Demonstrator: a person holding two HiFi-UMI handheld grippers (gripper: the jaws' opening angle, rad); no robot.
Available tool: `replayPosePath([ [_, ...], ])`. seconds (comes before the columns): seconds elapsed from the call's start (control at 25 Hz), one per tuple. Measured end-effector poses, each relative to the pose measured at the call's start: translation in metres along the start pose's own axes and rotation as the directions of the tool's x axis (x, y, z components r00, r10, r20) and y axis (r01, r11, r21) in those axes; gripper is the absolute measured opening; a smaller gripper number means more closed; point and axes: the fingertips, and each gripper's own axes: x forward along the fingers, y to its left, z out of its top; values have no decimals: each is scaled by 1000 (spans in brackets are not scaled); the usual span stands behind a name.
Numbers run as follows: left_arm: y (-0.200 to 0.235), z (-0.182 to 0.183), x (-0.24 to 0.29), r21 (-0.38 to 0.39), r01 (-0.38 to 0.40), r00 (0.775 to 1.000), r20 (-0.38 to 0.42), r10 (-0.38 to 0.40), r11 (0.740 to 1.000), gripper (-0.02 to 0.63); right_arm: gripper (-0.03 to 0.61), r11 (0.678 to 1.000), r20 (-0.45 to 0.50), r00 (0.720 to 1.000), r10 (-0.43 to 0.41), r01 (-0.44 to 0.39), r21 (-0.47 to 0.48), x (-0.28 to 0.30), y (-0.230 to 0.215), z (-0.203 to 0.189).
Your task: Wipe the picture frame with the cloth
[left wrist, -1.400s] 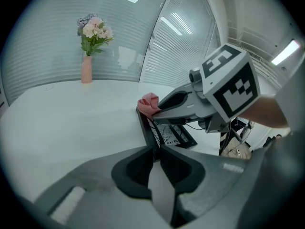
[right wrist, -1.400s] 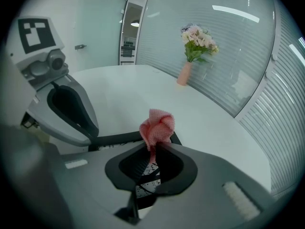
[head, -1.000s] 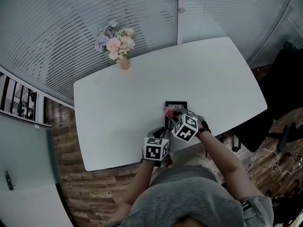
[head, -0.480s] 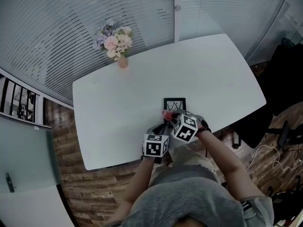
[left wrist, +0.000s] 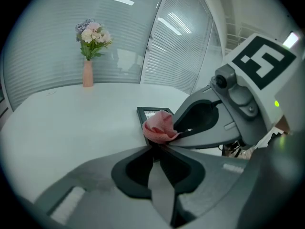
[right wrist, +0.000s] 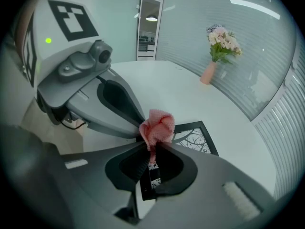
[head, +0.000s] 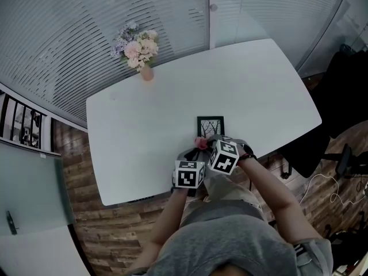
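Room: a white table (head: 144,131) stood on plank flooring before a wall of slatted glass (head: 69,33).
Landmark: a black rectangular picture frame (head: 210,126) with a tree print lay flat near the person's side of the table. A slim pink vase of pastel flowers (head: 147,72) stood well beyond the frame, toward the glass.
Right gripper (right wrist: 150,145): its jaws were clamped on a crumpled pink woven cloth (right wrist: 157,128), and the bunch poked past the tips at the frame's near edge.
Left gripper (left wrist: 154,148): its jaws were drawn together with nothing seen between them. The tips sat at the frame's near left corner, just beside the cloth; whether they touched the frame could not be told.
Just changed: the cloth had come back off the frame's lower left part to its near edge, and both grippers had drawn slightly toward the person.
Against a second earlier: the print now showed whole, and the frame itself had kept its place.
Meaning: one pull-stroke looked finished, and most of the frame probably remained to wipe.
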Motion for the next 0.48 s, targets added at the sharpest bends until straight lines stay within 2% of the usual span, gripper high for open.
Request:
replayPosePath([
  [0.48,1,0,0,-1,-4,1000,-2,4,1000,46,40,999,17,1000,-23,24,-34,-2,-2,1],
])
